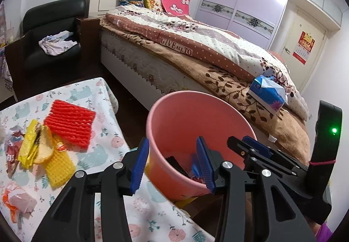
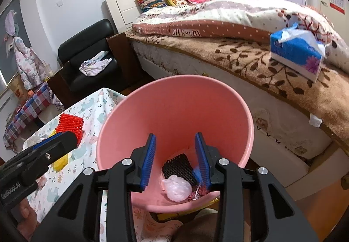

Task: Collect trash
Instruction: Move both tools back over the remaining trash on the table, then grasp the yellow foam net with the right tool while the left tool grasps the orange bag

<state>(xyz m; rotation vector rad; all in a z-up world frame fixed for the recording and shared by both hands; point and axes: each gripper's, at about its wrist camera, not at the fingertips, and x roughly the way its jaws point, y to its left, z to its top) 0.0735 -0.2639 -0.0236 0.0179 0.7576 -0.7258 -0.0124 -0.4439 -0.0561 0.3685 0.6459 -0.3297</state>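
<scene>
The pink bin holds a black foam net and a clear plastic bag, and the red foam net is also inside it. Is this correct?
Not quite. The pink bin does hold the black foam net and the clear plastic bag, but the red foam net is not inside it. It lies on the table cloth, beside the bin. The left wrist view shows this plainly.

A bed (image 1: 196, 49) fills twelve to three o'clock; a tissue box (image 1: 267, 94) lies at three, an armchair (image 1: 52, 30) at ten.
</scene>
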